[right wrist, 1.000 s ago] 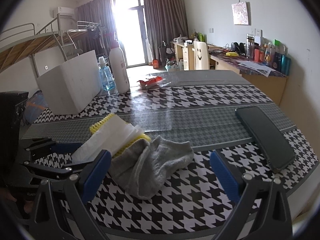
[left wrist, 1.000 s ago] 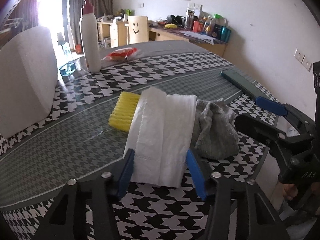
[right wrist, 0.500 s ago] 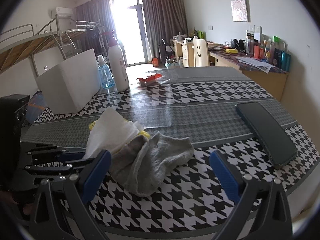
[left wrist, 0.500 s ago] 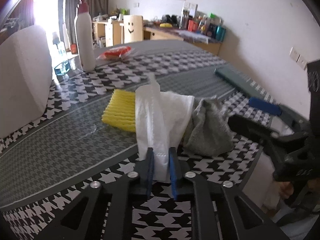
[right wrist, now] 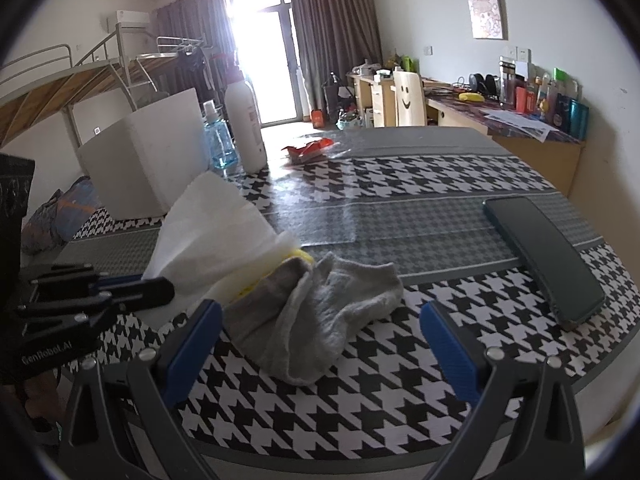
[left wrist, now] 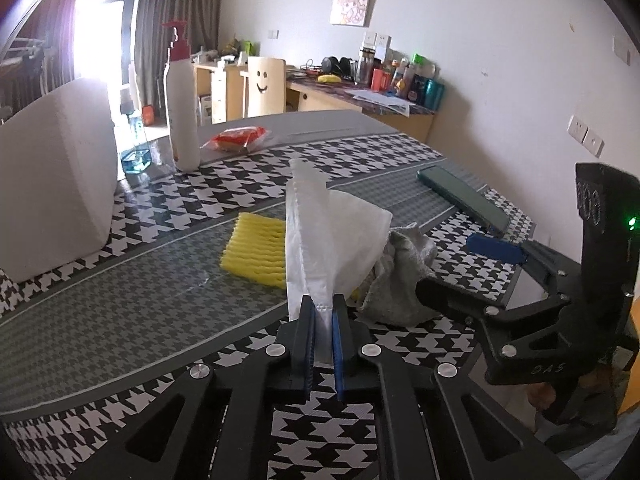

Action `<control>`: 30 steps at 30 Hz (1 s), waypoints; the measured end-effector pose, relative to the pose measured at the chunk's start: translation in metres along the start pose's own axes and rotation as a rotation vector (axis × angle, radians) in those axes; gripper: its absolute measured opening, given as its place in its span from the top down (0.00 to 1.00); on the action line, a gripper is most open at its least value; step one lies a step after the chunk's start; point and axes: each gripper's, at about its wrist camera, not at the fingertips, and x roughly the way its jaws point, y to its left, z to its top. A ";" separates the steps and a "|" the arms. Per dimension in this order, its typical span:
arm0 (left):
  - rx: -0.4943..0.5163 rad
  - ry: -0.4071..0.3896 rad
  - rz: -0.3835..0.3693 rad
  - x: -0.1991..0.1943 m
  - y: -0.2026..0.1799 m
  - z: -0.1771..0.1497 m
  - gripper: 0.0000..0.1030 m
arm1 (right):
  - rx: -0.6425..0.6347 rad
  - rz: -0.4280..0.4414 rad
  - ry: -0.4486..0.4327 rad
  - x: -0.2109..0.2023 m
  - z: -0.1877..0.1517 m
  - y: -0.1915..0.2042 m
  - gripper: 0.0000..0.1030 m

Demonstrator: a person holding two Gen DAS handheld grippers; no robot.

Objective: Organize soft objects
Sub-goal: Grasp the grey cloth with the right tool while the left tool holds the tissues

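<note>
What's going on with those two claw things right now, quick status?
Left gripper jaws shut on white tissue, lifted. Right gripper open, facing grey sock. Yellow sponge lies beside both.

Left gripper (left wrist: pixel 321 322): fingers (left wrist: pixel 306 332) pinched nearly together on a white tissue (left wrist: pixel 328 240), lifting its near edge. Right gripper (right wrist: pixel 320 344): fingers (right wrist: pixel 194 344) spread wide, empty, low over the surface (right wrist: pixel 400 400), pointing forward.
</note>
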 end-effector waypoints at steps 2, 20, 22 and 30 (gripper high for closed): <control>-0.007 -0.010 0.007 -0.004 0.002 0.000 0.92 | -0.004 0.003 0.003 0.001 -0.001 0.001 0.02; -0.032 -0.042 0.033 -0.018 0.012 0.001 0.92 | -0.022 0.037 0.078 0.017 -0.006 0.007 0.32; -0.040 -0.043 0.036 -0.018 0.013 0.001 0.92 | -0.021 0.035 0.087 0.019 -0.007 0.007 0.35; -0.052 -0.037 0.043 -0.017 0.016 -0.001 0.92 | -0.050 0.008 0.120 0.024 -0.010 0.011 0.57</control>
